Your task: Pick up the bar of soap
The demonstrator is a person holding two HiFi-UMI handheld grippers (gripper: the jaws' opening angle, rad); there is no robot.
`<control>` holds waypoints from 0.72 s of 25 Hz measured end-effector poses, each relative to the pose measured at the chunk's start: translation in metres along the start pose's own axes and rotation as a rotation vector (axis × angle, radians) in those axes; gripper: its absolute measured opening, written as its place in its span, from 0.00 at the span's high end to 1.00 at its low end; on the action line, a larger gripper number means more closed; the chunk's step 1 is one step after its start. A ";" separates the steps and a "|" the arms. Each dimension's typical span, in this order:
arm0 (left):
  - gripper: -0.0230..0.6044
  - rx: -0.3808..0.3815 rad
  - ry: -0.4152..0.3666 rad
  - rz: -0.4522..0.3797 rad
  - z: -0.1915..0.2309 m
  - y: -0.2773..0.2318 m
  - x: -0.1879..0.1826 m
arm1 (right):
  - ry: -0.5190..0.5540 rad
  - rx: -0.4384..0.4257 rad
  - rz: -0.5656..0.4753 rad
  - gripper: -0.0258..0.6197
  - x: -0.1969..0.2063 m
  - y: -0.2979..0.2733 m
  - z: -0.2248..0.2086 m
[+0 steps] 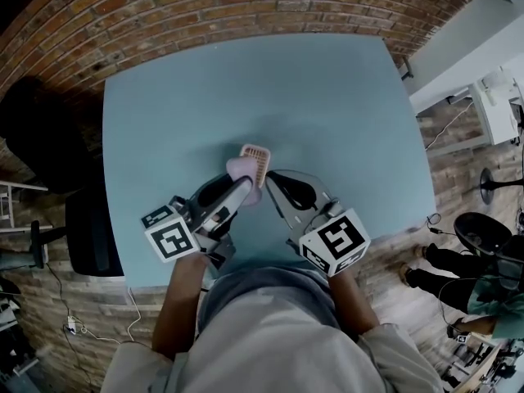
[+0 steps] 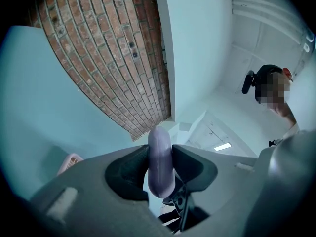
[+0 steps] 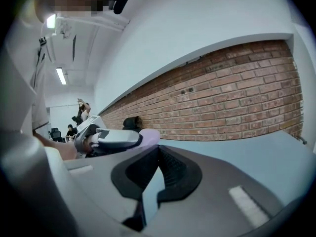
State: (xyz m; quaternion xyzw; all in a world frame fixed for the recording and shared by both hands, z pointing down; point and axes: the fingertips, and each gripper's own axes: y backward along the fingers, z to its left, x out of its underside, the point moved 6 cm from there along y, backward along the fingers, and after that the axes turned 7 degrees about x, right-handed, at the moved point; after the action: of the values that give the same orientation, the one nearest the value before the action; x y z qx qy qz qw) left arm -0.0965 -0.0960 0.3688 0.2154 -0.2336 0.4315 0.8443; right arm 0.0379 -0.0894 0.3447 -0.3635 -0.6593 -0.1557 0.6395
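Soap bar [image 1: 238, 169], lilac, is clamped in the left gripper [image 1: 246, 186]. In the left gripper view both black pads press its broad faces, so it is held across its thin dimension. It stands on edge, and its long axis runs crosswise to the fingers, so rounded ends stick out past the pads on both sides. Judged from the right gripper view, where the bar [image 3: 148, 136] shows against the brick wall [image 3: 237, 98] rather than on the surface, it looks clear of the blue table [image 1: 246, 80]; contact underneath cannot be fully ruled out. The pink slatted soap dish [image 1: 256, 155] lies just beyond the bar on the table, and in the head view the two overlap. The right gripper [image 1: 272, 177] sits just beside the bar on its right. Its jaws are drawn together at the tips with nothing between them, only a sliver of table showing behind. Grasp is done by the left side, and the right has no part in it. What remains, if anything, seems to be straight-up clearance, and nothing overhead blocks that. Bare table lies open ahead and to both sides; the near edge is close to the person's body, so little room there. Risk: the grip is near mid-length on a smooth bar, so it could pivot.
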 end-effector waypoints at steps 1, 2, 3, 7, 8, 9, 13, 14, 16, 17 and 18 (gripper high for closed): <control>0.72 0.004 -0.005 -0.002 -0.003 -0.001 -0.002 | 0.004 0.007 -0.009 0.96 -0.003 0.002 0.000; 0.72 0.006 -0.011 -0.005 -0.005 -0.001 -0.003 | 0.008 0.015 -0.016 0.96 -0.006 0.003 0.000; 0.72 0.008 -0.016 -0.006 -0.008 -0.002 -0.005 | 0.013 0.022 -0.022 0.96 -0.008 0.005 0.000; 0.72 0.013 -0.039 -0.012 -0.016 -0.003 -0.011 | 0.030 0.040 -0.037 0.96 -0.016 0.008 0.001; 0.72 0.015 -0.042 -0.014 -0.018 -0.003 -0.012 | 0.031 0.043 -0.040 0.96 -0.017 0.008 0.001; 0.72 0.016 -0.044 -0.016 -0.019 -0.003 -0.014 | 0.032 0.047 -0.044 0.96 -0.019 0.008 0.001; 0.72 0.013 -0.054 -0.014 -0.021 -0.004 -0.014 | 0.031 0.060 -0.061 0.96 -0.022 0.009 0.002; 0.72 0.011 -0.057 -0.012 -0.020 -0.004 -0.014 | 0.031 0.061 -0.061 0.96 -0.022 0.009 0.002; 0.72 0.004 -0.061 -0.008 -0.019 -0.003 -0.013 | 0.032 0.062 -0.058 0.96 -0.021 0.008 0.002; 0.72 0.002 -0.061 -0.007 -0.018 -0.003 -0.013 | 0.031 0.063 -0.057 0.96 -0.021 0.008 0.002; 0.72 0.001 -0.060 -0.007 -0.017 -0.003 -0.012 | 0.031 0.065 -0.057 0.96 -0.021 0.008 0.001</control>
State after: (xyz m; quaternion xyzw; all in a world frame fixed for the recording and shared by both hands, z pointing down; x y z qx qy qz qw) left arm -0.0972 -0.0955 0.3474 0.2295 -0.2576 0.4219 0.8384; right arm 0.0406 -0.0891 0.3228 -0.3212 -0.6640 -0.1578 0.6565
